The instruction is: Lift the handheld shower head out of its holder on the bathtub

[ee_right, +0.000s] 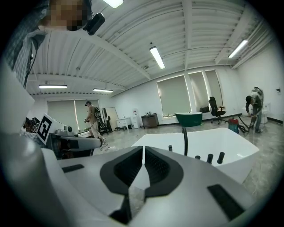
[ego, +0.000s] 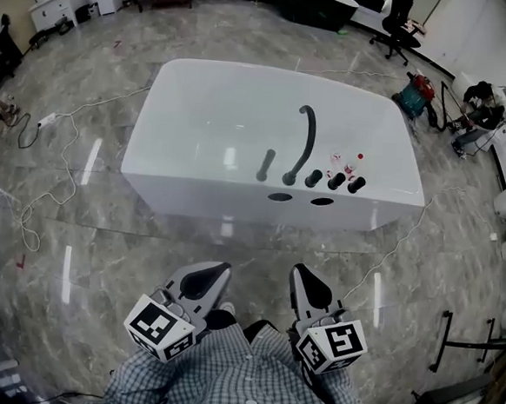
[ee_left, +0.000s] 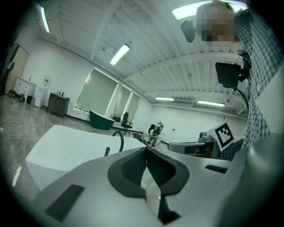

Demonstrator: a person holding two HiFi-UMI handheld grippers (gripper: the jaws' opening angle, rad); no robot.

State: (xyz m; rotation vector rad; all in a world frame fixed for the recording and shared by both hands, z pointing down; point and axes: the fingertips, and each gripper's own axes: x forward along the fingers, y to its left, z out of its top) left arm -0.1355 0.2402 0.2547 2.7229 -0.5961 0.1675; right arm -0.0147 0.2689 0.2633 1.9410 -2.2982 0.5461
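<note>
Head view shows one white bathtub (ego: 207, 115) carrying one curved spout (ego: 307, 138), three knobs and one shower head (ego: 265, 165) in its holder, well beyond the left gripper (ego: 219, 271) and right gripper (ego: 303, 276), both with jaws together and holding nothing.

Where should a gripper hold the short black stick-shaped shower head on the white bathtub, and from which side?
Probably its upper shaft, from the near side: the black shower head stands upright above the white bathtub rim, clear of the curved black spout.
</note>
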